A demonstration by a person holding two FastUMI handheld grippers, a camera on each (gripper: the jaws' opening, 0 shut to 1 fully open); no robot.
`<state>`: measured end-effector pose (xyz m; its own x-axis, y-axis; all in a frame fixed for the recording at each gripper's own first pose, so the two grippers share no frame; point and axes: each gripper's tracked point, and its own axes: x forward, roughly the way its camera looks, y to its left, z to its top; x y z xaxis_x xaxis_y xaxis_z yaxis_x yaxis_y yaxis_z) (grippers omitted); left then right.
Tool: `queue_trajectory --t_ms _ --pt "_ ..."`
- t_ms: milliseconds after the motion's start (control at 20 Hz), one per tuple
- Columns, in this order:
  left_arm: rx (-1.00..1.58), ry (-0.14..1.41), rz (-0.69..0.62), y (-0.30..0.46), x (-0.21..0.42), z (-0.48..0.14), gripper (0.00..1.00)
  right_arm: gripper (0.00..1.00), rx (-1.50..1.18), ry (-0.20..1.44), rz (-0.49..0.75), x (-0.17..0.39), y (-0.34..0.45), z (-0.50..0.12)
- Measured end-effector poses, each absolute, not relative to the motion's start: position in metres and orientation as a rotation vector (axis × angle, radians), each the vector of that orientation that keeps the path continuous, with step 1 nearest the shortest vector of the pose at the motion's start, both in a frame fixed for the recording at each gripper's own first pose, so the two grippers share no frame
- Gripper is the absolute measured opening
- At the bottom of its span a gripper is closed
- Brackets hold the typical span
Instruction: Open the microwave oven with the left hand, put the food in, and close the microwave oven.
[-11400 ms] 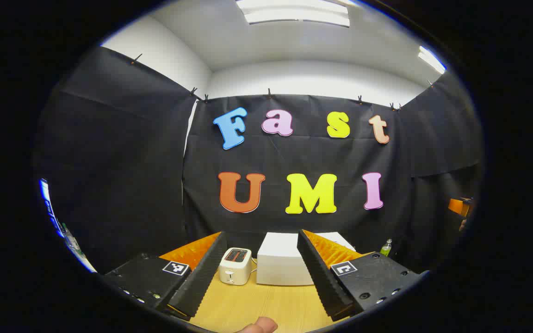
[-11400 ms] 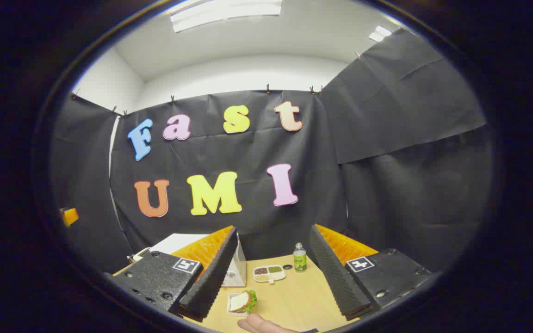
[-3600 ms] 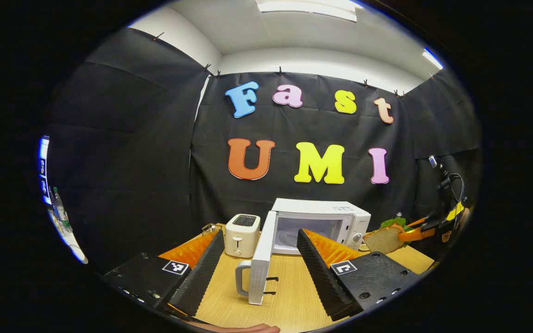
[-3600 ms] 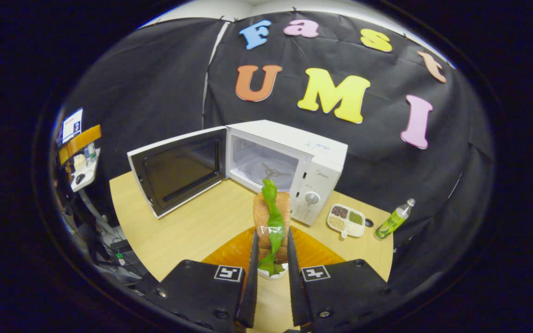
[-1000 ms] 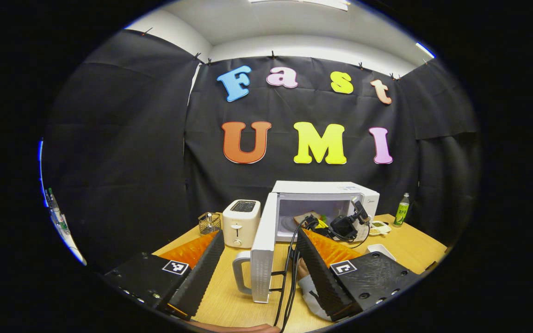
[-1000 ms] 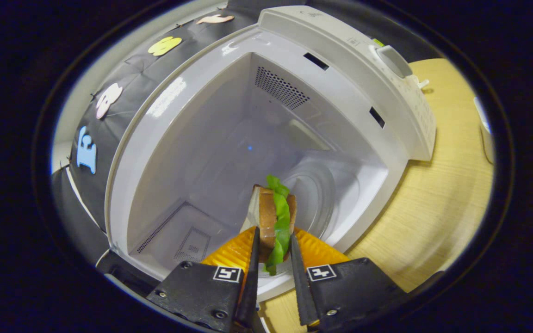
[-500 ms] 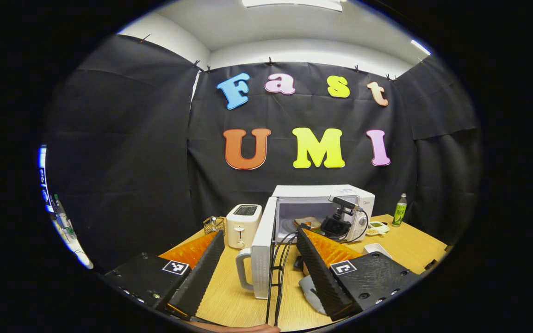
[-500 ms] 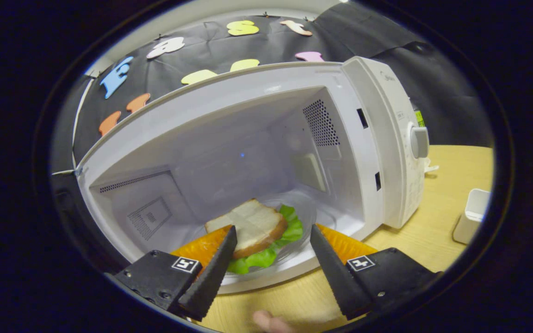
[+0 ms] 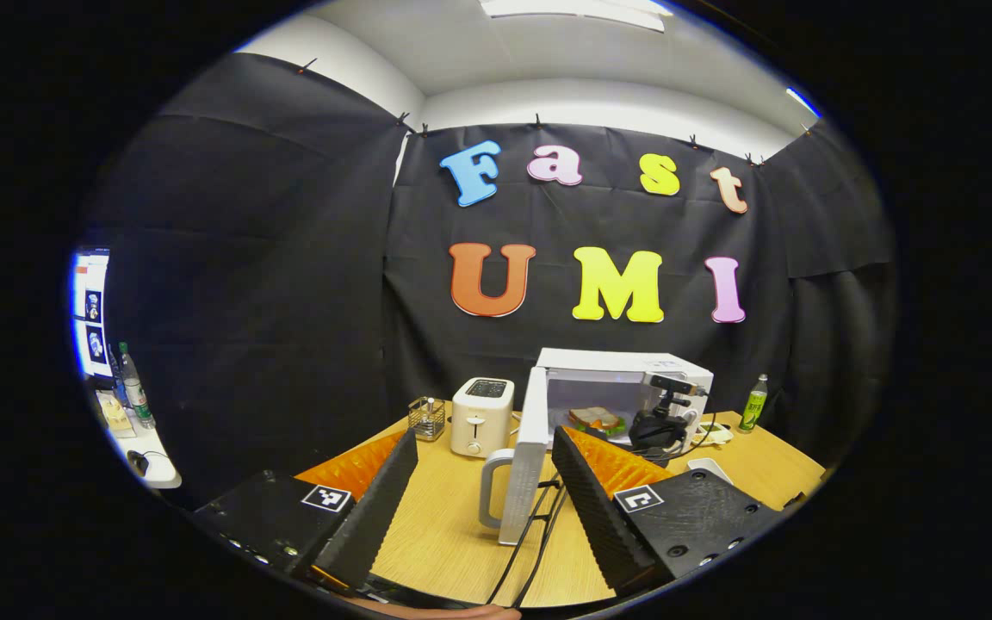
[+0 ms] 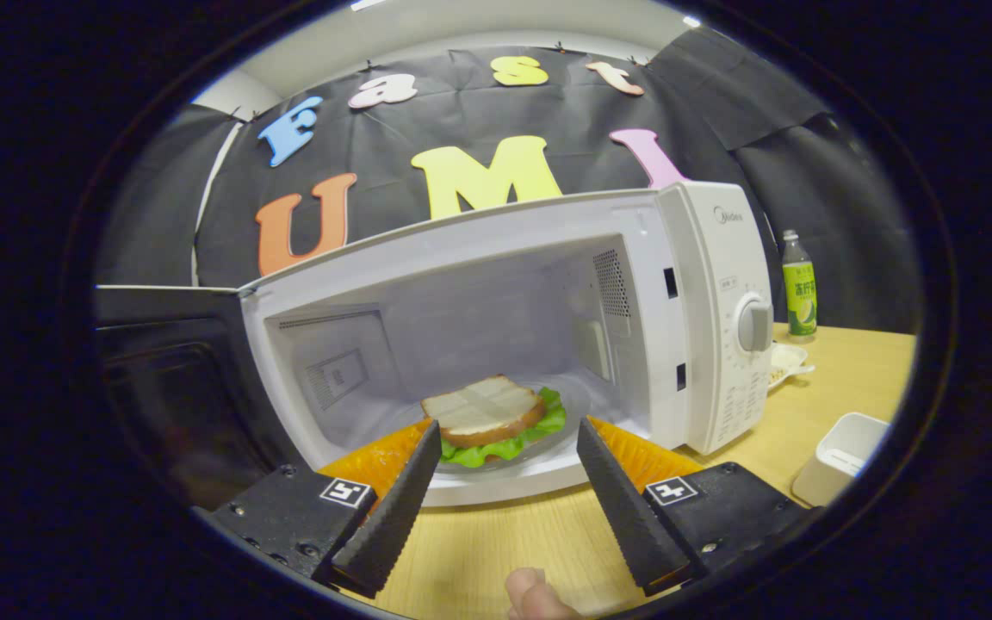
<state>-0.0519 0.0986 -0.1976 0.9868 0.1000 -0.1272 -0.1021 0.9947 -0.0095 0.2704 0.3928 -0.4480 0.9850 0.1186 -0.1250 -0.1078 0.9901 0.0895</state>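
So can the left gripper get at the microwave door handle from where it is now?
Probably yes. The handle on the open door faces the open left gripper, with only bare table between; cables hang just to its right.

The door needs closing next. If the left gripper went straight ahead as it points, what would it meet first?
Probably the open microwave door, edge-on with its handle, between the left gripper jaws, though depth is hard to judge.

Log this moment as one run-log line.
phase: food placed | sandwich: on microwave turntable | door: open | right gripper: open, empty, at opening | left gripper: open, near door handle | next: close door
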Motion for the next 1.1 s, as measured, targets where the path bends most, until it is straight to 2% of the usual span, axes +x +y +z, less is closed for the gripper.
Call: queue_trajectory --t_ms 300,400,450,500,550,650,700,900,950,1000,1050,1100 --pt "-0.008 0.151 0.140 0.118 -0.050 -0.217 0.94 0.91 0.127 0.149 0.100 0.234 0.351 -0.426" --pt "0.010 0.160 0.139 0.123 -0.046 -0.226 0.94 0.91 0.120 0.121 0.152 0.220 0.351 -0.398" --pt "0.002 0.162 0.139 0.125 -0.042 -0.228 0.95 1.00 0.103 0.106 0.190 0.212 0.353 -0.383" --pt "-0.006 0.165 0.130 0.127 -0.039 -0.231 0.94 0.91 0.080 0.094 0.217 0.204 0.353 -0.367" --pt "-0.006 0.165 0.128 0.129 -0.037 -0.234 0.94 1.00 0.053 0.098 0.243 0.196 0.351 -0.356" --pt "-0.010 0.161 0.137 0.141 -0.028 -0.240 0.94 1.00 -0.006 0.103 0.291 0.177 0.342 -0.332" --pt "-0.025 0.167 0.135 0.145 -0.024 -0.244 0.78 0.92 -0.034 0.105 0.308 0.164 0.334 -0.319" --pt "-0.040 0.183 0.091 0.154 -0.008 -0.262 0.23 0.92 -0.056 0.026 0.348 0.113 0.289 -0.254" --pt "-0.017 0.172 0.090 0.160 -0.003 -0.263 0.20 1.00 -0.060 0.016 0.335 0.104 0.272 -0.243" --pt "-0.001 0.165 0.072 0.162 0.001 -0.267 0.16 0.91 -0.071 0.018 0.314 0.094 0.255 -0.234" --pt "0.005 0.161 0.049 0.159 0.002 -0.270 0.02 1.00 -0.072 0.017 0.291 0.086 0.239 -0.225" --pt "-0.013 0.164 0.012 0.154 0.005 -0.276 0.00 0.91 -0.074 0.017 0.288 0.078 0.227 -0.215"
